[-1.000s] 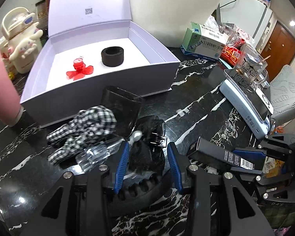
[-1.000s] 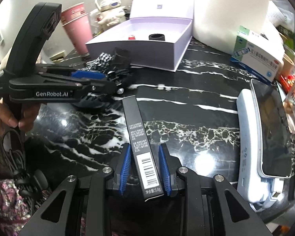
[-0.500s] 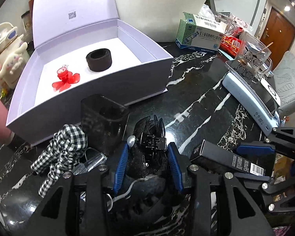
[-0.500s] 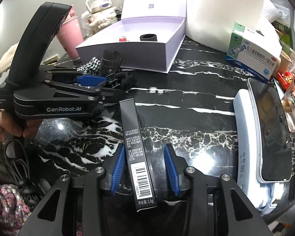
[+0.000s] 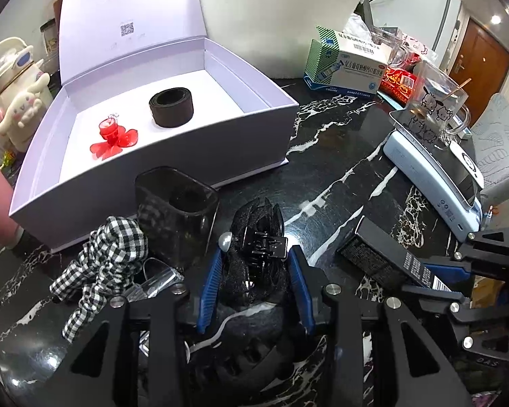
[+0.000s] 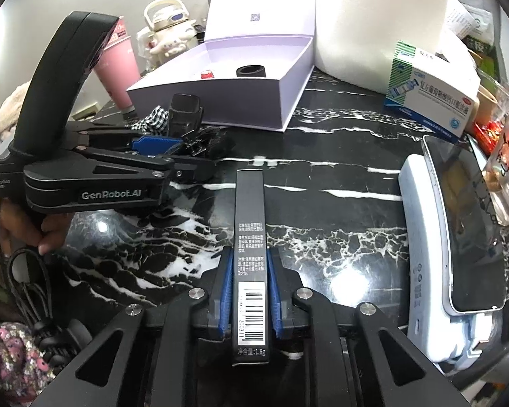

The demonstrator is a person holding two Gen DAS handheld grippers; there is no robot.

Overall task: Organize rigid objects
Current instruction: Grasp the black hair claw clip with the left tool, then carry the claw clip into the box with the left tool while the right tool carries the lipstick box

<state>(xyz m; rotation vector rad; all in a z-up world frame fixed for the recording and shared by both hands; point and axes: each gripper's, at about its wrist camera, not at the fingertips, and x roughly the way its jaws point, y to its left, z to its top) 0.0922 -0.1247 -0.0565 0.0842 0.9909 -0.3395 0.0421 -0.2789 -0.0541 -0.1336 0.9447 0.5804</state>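
Lavender box [image 5: 220, 142], lid up: red flower charm [image 5: 113, 137] left, black ring [image 5: 172, 105] right. Left gripper [image 5: 254, 264] just clamped black hair claw [image 5: 259, 254]; right gripper [image 6: 249, 268] just clamped slim black carton [image 6: 250, 237].

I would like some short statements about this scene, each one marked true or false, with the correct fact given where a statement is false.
1. The right hand-held gripper is closed on the long black carton. True.
2. The lavender box holds nothing. False: a red flower charm and a black ring lie inside it.
3. The left hand-held gripper has the black hair claw between its fingers. True.
4. The box lid is shut. False: it stands open, upright behind the box.
5. The checkered cloth lies inside the box. False: it lies on the marble table, in front of the box.
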